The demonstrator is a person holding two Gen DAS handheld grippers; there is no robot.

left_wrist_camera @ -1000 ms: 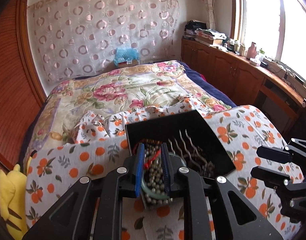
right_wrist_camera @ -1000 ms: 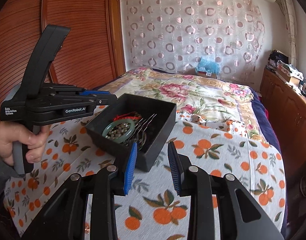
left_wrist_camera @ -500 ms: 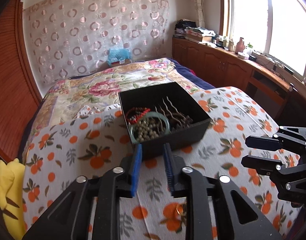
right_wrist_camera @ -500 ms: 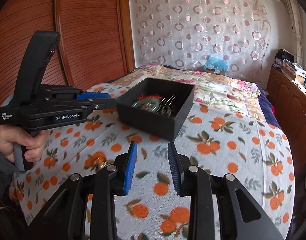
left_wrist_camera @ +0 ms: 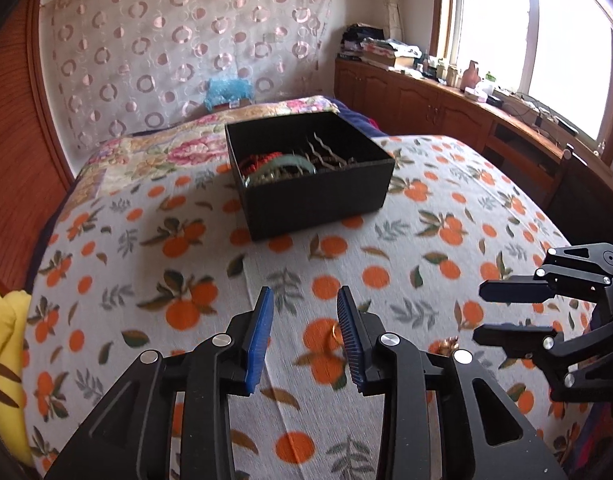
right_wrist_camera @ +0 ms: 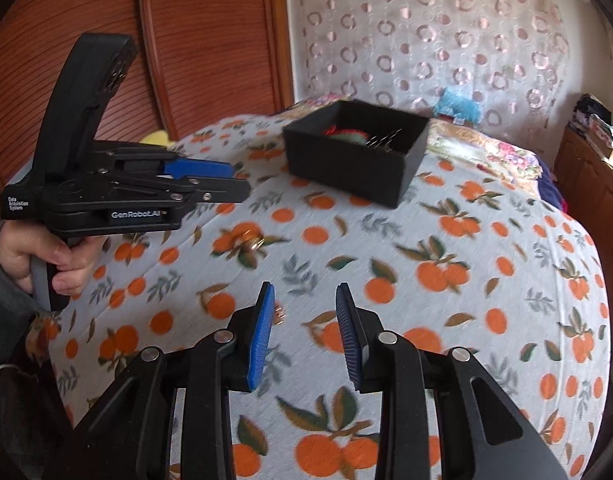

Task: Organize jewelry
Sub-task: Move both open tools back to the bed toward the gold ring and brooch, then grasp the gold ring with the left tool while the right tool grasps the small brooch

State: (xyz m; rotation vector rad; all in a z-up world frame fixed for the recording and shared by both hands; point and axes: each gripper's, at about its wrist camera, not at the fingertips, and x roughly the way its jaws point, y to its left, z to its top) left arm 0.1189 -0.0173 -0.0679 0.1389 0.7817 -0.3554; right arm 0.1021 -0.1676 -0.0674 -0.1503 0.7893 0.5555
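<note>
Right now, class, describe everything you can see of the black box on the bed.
The black box is open-topped, square and matte, like card or plastic, with upright walls. It sits level on the orange-print bedspread, touched by nothing else; both hand-held grippers are well clear. Inside lie red beads, a green bangle, and wavy metal hairpins; the rest is unclear.

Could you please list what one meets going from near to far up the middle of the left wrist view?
left gripper → gold ring on the orange-print cloth → black box → floral quilt → patterned curtain
</note>
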